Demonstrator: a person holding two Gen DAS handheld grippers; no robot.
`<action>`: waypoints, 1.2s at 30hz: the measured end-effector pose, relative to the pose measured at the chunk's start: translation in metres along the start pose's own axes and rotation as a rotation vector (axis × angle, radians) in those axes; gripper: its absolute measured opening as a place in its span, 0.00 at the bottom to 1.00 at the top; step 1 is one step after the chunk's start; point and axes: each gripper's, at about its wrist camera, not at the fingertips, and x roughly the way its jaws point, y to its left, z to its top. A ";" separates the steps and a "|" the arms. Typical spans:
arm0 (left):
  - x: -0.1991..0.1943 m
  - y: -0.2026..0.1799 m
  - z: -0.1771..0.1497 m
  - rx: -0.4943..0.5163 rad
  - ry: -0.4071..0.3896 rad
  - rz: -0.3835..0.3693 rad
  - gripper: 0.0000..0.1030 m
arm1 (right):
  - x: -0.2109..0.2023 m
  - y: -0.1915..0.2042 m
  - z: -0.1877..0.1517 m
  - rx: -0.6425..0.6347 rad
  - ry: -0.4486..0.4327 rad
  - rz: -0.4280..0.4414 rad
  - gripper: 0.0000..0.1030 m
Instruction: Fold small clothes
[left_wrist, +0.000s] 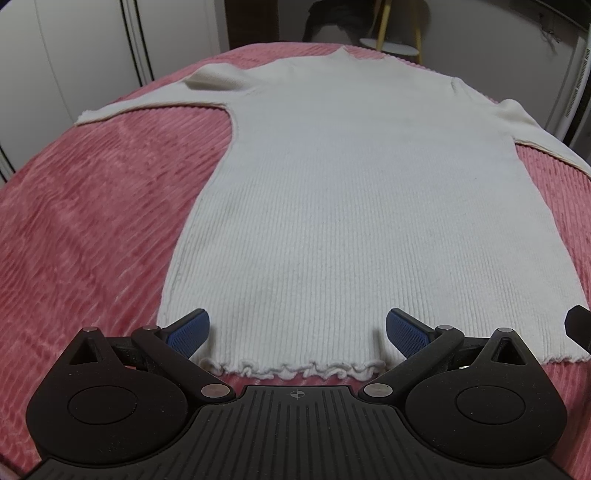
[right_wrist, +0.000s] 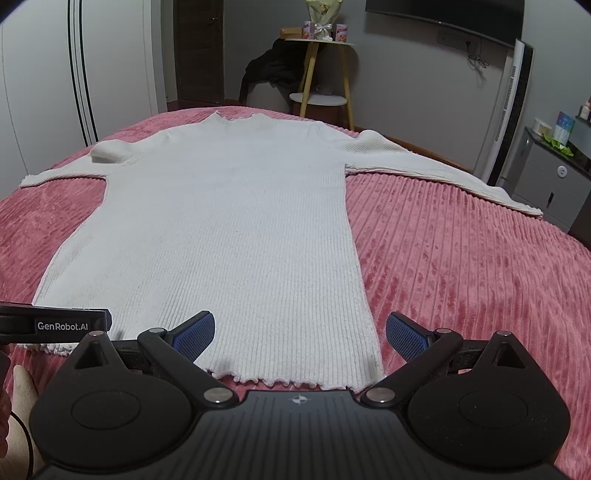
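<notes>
Cream ribbed knit, one long-sleeved sweater (left_wrist: 332, 206), lies face-flat and fully spread on a bed covered by a pink corded blanket (left_wrist: 85, 229), its collar toward the far edge and its frilled hem (left_wrist: 295, 369) nearest the cameras. Both sleeves are stretched out to the sides, the left sleeve (left_wrist: 147, 105) and the right sleeve (right_wrist: 443, 171) each resting on the blanket. No fold shows anywhere in the garment, so the folding itself appears not to have begun; the laying-out looks complete, and every fold is judged still to come.

The left tongs (left_wrist: 295, 332) hang over the hem with their blue pads (left_wrist: 188, 332) spread wide apart, gripping nothing; the hem sits between and below the two pads. The right tongs (right_wrist: 299, 334) are likewise spread wide over the sweater's near right corner, empty, one pad over the knit and the other over the blanket just beside the side seam. Whether either pair touches the fabric cannot be told.

By count: one sweater, two sleeves, two tongs, four blue pads, one blanket. Beyond the bed stands one wooden side table (right_wrist: 325, 74) carrying a few small items, with dark clothing (right_wrist: 269, 70) heaped beside it.
</notes>
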 end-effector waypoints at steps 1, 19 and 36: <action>0.000 0.000 0.000 0.000 0.000 0.001 1.00 | 0.000 0.000 0.000 0.003 0.000 0.001 0.96; 0.003 0.001 -0.001 0.003 0.006 0.006 1.00 | -0.001 -0.004 0.002 0.032 -0.007 0.024 0.96; 0.006 0.001 -0.001 0.006 0.013 0.013 1.00 | -0.004 -0.005 -0.001 0.035 -0.026 0.044 0.96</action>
